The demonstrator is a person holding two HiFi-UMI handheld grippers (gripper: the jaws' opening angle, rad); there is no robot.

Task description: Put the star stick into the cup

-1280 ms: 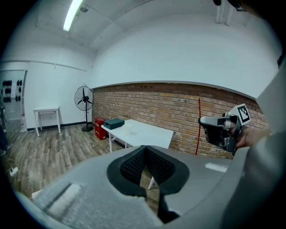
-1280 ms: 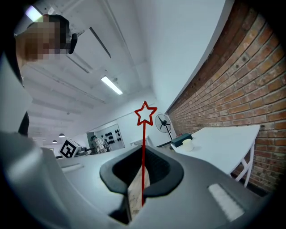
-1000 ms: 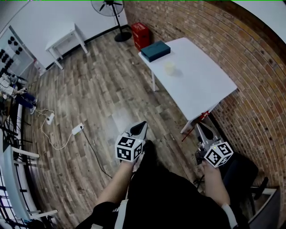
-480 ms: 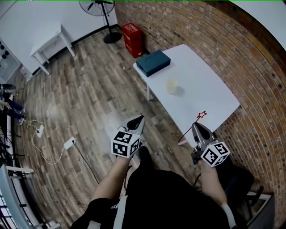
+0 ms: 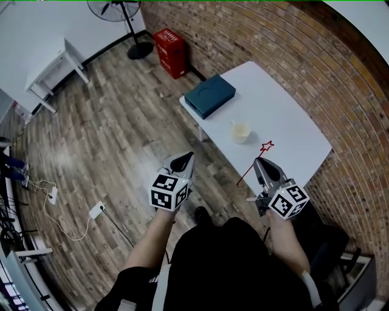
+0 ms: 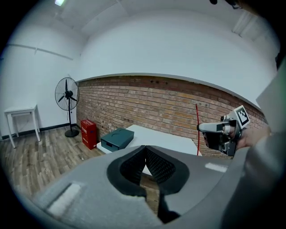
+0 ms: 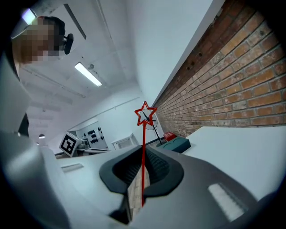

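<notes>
A thin red star stick (image 5: 265,147) stands between the jaws of my right gripper (image 5: 260,163), which is shut on its shaft. In the right gripper view its star (image 7: 145,114) rises above the jaws. The pale cup (image 5: 240,131) stands on the white table (image 5: 292,130), just beyond and left of the star. My left gripper (image 5: 187,158) hangs over the wooden floor left of the table, shut with nothing in it. The left gripper view shows the right gripper (image 6: 221,133) holding the stick (image 6: 197,129) upright; the cup is hidden there.
A dark teal box (image 5: 209,95) lies on the table's far corner. A red box (image 5: 169,53) and a standing fan (image 5: 115,9) stand by the brick wall. A small white table (image 5: 51,73) is at far left, and cables with a power strip (image 5: 97,209) lie on the floor.
Both grippers have travelled toward the white table. The star, which was below the table's near edge, now stands over the tabletop close to the cup. The grip has stayed the same.
</notes>
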